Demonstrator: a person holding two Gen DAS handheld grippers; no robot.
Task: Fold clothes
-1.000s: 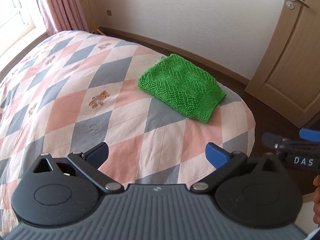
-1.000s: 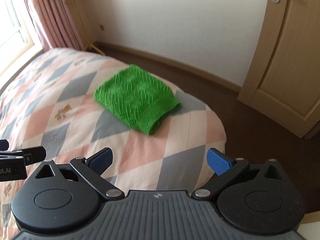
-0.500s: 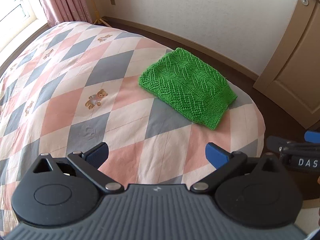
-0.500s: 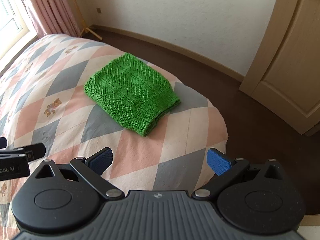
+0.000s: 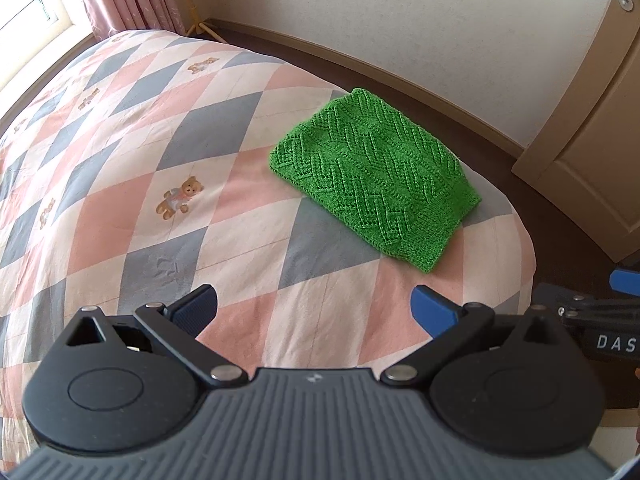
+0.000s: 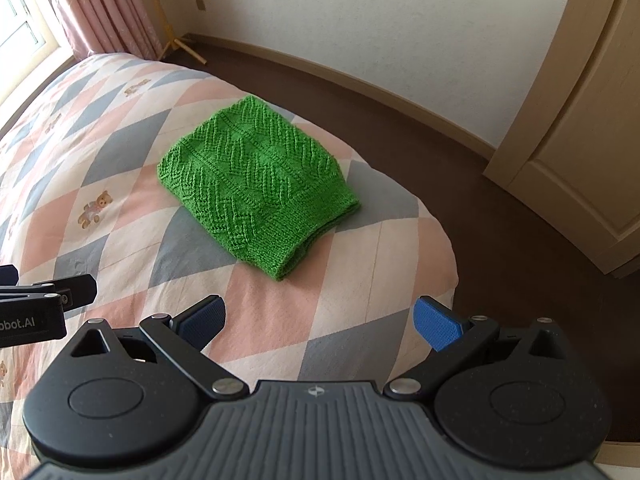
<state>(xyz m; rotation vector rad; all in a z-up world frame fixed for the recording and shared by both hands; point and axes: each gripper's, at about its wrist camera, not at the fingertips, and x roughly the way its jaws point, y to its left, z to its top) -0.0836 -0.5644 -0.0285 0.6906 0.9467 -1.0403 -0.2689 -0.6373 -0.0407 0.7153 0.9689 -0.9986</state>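
Observation:
A green knitted garment (image 5: 376, 184) lies folded into a compact rectangle near the bed's far right corner, also seen in the right wrist view as the green garment (image 6: 256, 188). My left gripper (image 5: 316, 312) hovers open above the quilt, well short of the garment, with nothing between its blue pads. My right gripper (image 6: 320, 318) is open too and empty, held nearer the garment's ribbed hem. The right gripper (image 5: 592, 316) shows at the right edge of the left wrist view, and the left gripper (image 6: 40, 304) shows at the left edge of the right wrist view.
The bed (image 5: 120, 184) carries a pink, grey and white diamond quilt with small bear prints. Dark floor (image 6: 480, 200) runs past the bed's right edge. A wooden door (image 6: 580, 152) stands at right, pink curtains (image 6: 100, 8) and a window at left.
Both grippers have tilted down and moved closer to the bed, so the garment looks larger and nearer. The garment has not moved. Both stay open.

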